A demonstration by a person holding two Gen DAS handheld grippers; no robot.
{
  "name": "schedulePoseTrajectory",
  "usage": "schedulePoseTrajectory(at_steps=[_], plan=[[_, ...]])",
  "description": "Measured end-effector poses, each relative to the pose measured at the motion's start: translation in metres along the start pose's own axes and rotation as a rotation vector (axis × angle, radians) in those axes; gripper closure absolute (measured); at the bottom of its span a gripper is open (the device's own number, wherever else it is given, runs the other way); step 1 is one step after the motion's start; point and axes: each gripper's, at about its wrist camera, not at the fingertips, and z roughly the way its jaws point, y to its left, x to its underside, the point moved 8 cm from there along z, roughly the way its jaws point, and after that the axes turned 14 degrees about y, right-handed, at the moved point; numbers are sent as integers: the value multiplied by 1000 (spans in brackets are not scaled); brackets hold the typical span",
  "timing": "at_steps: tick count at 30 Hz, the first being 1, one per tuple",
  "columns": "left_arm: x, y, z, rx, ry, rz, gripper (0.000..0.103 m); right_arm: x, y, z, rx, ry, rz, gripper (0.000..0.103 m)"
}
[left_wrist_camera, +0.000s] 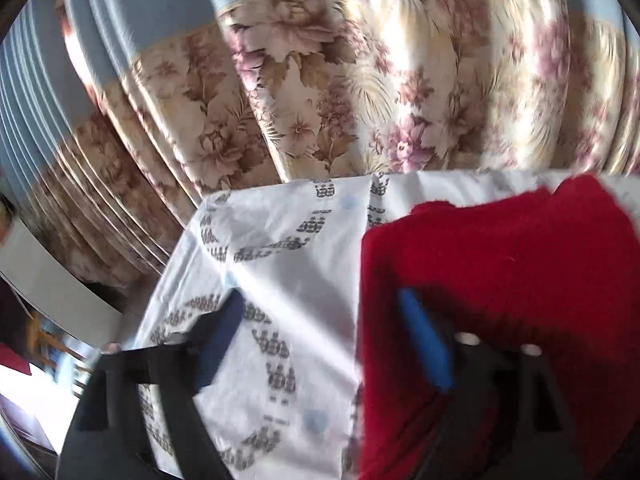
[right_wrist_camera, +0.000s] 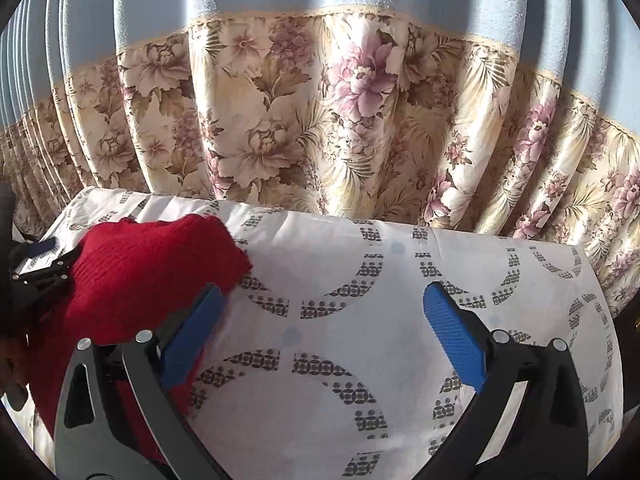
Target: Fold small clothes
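The red knitted garment [right_wrist_camera: 152, 276] lies left of the right gripper [right_wrist_camera: 324, 332], jaws spread, empty; the left gripper [left_wrist_camera: 324, 344], also spread, straddles its left edge, nearer.

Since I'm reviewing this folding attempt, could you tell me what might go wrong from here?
1. Both grippers are open, so the red knit garment is unheld; the left gripper straddles its edge and may pinch the patterned white sheet too.
2. The garment lies bunched toward one side of the sheet, so folding it as is could lock in creases.
3. The right gripper hovers mostly over bare sheet and may close on nothing.
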Motion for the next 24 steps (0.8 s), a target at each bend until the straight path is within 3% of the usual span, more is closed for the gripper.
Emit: schedulePoseTrajectory(at_steps=[6, 9, 11, 16, 21, 24], plan=[[25, 14, -50, 225, -43, -116, 20, 0, 6, -40, -72, -55, 23, 3], [30, -4, -55, 201, -47, -69, 20, 5, 19, -53, -153, -50, 30, 3], [35, -12, -45, 178, -17, -52, 20, 7, 29, -55, -136, -50, 15, 3], [50, -26, -22, 228, 20, -55, 19, 25, 63, -39, -198, 2, -2, 3], [55, -25, -10, 270, 32, -90, 14, 44, 96, -1, -190, 87, -32, 3], [58, -24, -4, 270, 13, -89, 8, 56, 102, 24, -135, 126, -36, 3]])
